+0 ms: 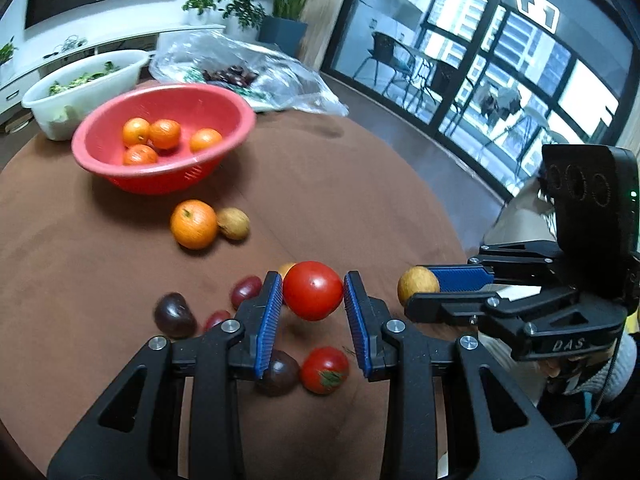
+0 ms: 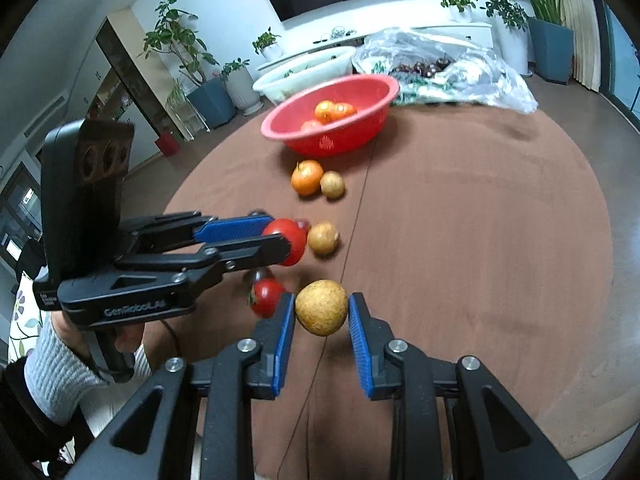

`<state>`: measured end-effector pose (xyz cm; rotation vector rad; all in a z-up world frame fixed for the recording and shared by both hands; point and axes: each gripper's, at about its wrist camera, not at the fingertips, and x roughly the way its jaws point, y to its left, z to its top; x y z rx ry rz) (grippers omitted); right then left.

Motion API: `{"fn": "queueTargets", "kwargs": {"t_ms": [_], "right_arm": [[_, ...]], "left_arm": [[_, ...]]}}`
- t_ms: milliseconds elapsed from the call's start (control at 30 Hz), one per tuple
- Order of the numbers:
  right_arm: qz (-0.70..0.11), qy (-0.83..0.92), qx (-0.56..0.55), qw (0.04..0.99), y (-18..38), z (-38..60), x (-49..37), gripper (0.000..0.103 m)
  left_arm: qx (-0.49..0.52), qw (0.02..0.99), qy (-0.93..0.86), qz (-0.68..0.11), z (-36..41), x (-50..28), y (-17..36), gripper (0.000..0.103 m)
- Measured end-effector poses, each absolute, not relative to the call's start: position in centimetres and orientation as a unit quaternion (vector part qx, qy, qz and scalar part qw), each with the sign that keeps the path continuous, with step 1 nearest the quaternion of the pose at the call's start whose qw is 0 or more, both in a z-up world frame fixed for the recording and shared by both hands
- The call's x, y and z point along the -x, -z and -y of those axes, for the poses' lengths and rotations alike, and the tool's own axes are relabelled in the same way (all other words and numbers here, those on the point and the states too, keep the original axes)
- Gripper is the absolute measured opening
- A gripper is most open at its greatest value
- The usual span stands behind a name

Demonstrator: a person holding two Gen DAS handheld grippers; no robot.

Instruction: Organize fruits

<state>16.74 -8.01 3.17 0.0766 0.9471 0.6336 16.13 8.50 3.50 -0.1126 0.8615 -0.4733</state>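
The left gripper (image 1: 313,300) has its two blue fingers (image 1: 269,316) pressed on a red tomato (image 1: 313,290). The tomato sits right between the finger tips and is held up above the brown table (image 1: 360,184). Its shadow falls on the cloth below it.

The right gripper (image 2: 321,314) has its fingers (image 2: 285,336) pressed on a yellow-brown round fruit (image 2: 321,307). This fruit is also right between the finger tips and lifted off the table. The two grippers are side by side near the table's near edge.

Under the left gripper lie another red tomato (image 1: 325,369) with a green top and a dark purple fruit (image 1: 280,372), touching each other. More dark purple fruits (image 1: 175,315) lie just to the left of the left fingers. A second yellow-brown fruit (image 2: 323,238) rests on the table just past the held tomato.

Near the middle of the table an orange (image 1: 193,224) and a small brown fruit (image 1: 233,223) touch each other. Past them, toward the far edge, stands a red bowl (image 1: 120,178) with four oranges (image 1: 165,133) inside. Behind it, at the far edge, are a white tub (image 1: 44,108) with greens and a clear plastic bag (image 1: 280,88) with dark fruits in it.
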Motion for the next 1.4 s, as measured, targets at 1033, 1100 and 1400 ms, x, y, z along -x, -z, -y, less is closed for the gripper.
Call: {"fn": "queueTargets", "kwargs": {"t_ms": [1033,1100,1400], "right_arm": [[-0.403,-0.319,-0.053,0.856,-7.3,3.2,-28.6,0.03],[-0.403,-0.32,-0.051,0.856,-7.1,3.4,-28.1,0.03],[-0.405,-0.321,-0.055,0.855,-6.4,4.0,-26.5,0.03]], "left_arm": [[0.026,0.888,0.204,-0.41,-12.8,-22.3,-4.8,0.03],[0.017,0.884,0.205,-0.419,-12.4,-21.8,-3.8,0.03],[0.007,0.888,0.169,-0.427,-12.4,-21.5,-2.6,0.03]]}}
